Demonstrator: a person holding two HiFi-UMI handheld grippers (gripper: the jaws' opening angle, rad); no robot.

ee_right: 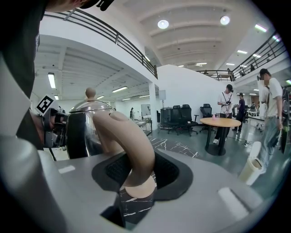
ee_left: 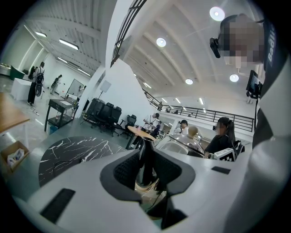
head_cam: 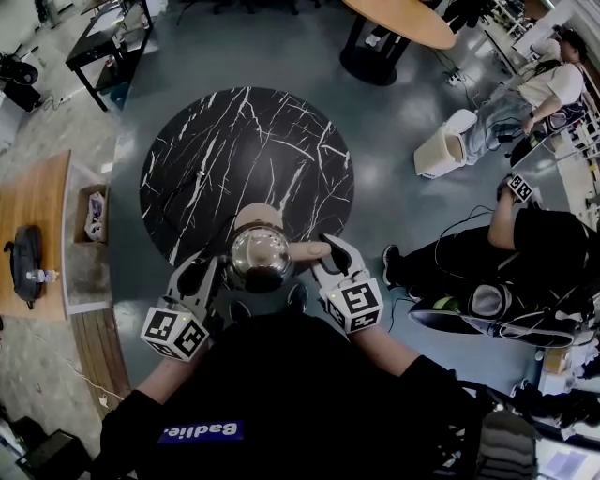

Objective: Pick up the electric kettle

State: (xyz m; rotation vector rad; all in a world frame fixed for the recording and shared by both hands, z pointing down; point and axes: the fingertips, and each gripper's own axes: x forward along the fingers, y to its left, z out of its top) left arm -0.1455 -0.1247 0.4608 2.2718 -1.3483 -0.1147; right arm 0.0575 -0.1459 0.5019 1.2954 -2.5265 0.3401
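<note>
Open hall under white ceiling lights, with a grey floor (head_cam: pixel 394 122) all round. At mid-frame in the head view, a round black marble table (head_cam: pixel 244 150) veined in white. Toward the upper right, a round wooden table (head_cam: pixel 403 19), and lower down a white bin (head_cam: pixel 441 150) beside a seated person (head_cam: pixel 539 89). At the left edge, a black bag (head_cam: pixel 23 262) on a wooden top (head_cam: pixel 37 197).

Just below centre, over the marble table's near rim: the electric kettle (head_cam: pixel 260 255), polished steel, upright, with a domed lid and a tan knob (ee_right: pixel 90 93). Sits between the two grippers.

On its right side, the right gripper (head_cam: pixel 325 260), clamped on the tan curved handle (ee_right: pixel 132 150), with ribbed pads against both flanks near the handle's lower end. Below the handle in the right gripper view, a strip of the black marble through the gap.

On its left side, the left gripper (head_cam: pixel 208 274), closed on a narrow dark upright part of the kettle, probably the spout, though hard to make out at such close range.
</note>
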